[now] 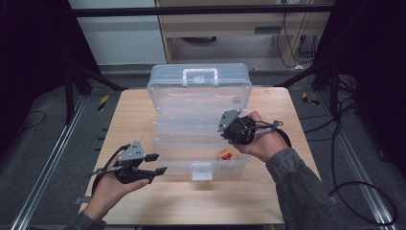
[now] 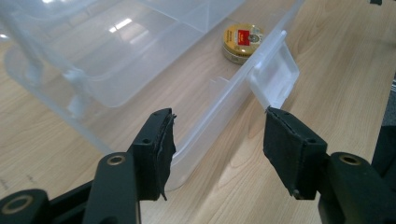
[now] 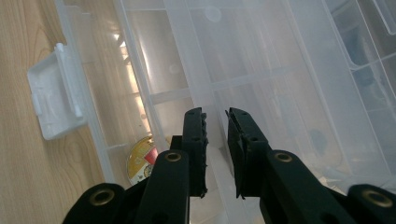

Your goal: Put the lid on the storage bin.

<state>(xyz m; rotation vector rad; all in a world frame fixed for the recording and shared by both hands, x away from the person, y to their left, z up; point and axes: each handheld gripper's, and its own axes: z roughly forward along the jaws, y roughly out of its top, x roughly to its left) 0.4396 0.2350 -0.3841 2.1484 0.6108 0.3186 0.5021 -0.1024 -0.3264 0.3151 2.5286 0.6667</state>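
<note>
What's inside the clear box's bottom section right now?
One small round tin with a gold-and-red lid lies near the front latch. The right gripper covers part of that section.

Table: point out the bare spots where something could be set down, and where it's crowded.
Free: the table strip between the box's front latch and the near edge, and the narrow wood left and right of the clear box. Crowded: the centre, taken by the open box, with the right gripper over it and a small round tin inside. The left gripper sits at the box's front-left corner.
</note>
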